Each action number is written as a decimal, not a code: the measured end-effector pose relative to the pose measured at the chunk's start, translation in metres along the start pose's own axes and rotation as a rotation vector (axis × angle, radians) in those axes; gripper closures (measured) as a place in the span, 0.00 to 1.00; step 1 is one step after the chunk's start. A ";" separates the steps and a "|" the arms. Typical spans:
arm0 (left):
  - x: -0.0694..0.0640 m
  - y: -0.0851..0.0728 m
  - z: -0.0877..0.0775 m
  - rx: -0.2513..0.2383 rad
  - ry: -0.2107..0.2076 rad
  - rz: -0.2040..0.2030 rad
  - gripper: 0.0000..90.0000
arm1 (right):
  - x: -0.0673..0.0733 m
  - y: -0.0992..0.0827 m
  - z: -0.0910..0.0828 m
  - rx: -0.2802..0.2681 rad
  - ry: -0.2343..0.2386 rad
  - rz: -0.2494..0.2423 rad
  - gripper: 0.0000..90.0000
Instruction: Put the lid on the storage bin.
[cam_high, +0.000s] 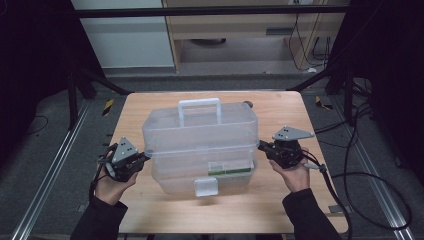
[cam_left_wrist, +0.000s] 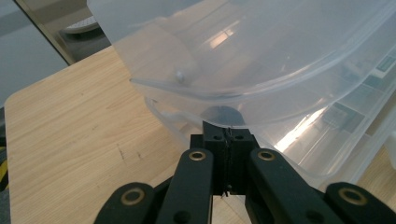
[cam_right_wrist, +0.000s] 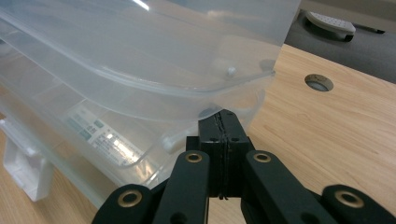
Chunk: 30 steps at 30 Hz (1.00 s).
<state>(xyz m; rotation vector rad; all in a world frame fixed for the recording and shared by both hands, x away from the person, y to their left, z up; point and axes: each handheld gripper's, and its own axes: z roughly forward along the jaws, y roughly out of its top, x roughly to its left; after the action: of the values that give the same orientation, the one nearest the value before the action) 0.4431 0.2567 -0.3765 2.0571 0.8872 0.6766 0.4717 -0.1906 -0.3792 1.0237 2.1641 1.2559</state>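
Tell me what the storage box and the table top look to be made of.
Storage box: likely plastic, translucent and glossy; the label and table show through its walls, and light glints off them.
Table top: wood or a wood-look laminate, matte, pale with straight grain lines; which of the two is unclear.

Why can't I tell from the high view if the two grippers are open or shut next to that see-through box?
Observer: In the left gripper view, the left gripper has its jaws shut together, tips under the upper tier's rim.
Operator: And the other one?
Observer: The right gripper is shut too, tucked under the rim at the clear box's other end.
Operator: Anything on the table I miss?
Observer: The right gripper view shows a round hole in the tabletop beyond the box.
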 end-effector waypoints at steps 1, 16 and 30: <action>-0.001 -0.001 0.000 0.003 0.001 0.000 0.99 | 0.001 -0.001 0.000 0.004 0.001 -0.002 1.00; -0.008 -0.015 0.001 0.037 -0.003 0.006 0.99 | 0.007 -0.017 0.001 0.042 0.005 -0.019 1.00; -0.011 -0.030 0.003 0.082 0.003 0.015 0.98 | 0.013 -0.028 0.004 0.115 -0.043 -0.058 1.00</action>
<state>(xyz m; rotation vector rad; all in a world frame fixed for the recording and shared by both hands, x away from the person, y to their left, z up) 0.4282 0.2600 -0.4043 2.1379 0.9154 0.6613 0.4562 -0.1871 -0.4055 1.0156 2.2381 1.0853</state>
